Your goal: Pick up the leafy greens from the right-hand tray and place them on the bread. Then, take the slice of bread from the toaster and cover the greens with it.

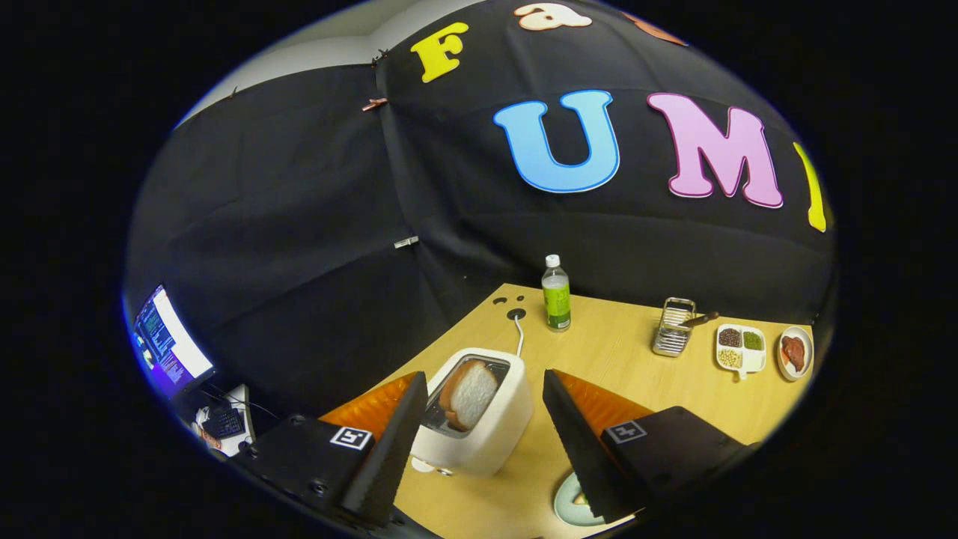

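Note:
A white toaster (483,427) stands on the wooden table (621,352), with a slice of bread (470,393) sticking up out of its slot. My gripper (483,393) hovers above it, open, its two fingers spread to either side of the toaster and bread without touching them. Under the right finger, the edge of a pale green plate (570,503) peeks out; what lies on it is hidden.
Beyond the toaster stand a green-labelled bottle (556,294) and a wire rack (673,327). Farther right are a white divided dish of beans (740,348) and a small plate with meat (794,352). A monitor (168,340) and keyboard sit off the table's left.

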A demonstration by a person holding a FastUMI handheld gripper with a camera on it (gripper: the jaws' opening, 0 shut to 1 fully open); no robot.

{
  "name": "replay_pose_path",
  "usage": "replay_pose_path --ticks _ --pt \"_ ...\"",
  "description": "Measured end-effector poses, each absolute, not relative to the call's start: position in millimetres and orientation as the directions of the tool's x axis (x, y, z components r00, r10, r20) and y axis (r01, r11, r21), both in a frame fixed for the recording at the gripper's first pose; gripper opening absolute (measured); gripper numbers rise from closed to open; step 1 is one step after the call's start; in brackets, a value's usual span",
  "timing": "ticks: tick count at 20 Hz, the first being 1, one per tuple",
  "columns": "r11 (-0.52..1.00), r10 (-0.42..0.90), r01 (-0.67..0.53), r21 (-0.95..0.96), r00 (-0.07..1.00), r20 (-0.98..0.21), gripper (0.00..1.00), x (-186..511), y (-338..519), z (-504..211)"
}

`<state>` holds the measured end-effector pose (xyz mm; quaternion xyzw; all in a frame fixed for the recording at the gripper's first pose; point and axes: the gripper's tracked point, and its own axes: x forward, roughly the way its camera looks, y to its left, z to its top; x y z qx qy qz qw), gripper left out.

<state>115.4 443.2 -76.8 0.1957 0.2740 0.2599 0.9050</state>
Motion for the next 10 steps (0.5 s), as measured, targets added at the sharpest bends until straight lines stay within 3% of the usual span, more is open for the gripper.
replay_pose_path --ticks 10 --pt "0.813 0.544 -0.24 0.53 0.637 -0.546 0.95 144 521 -151"
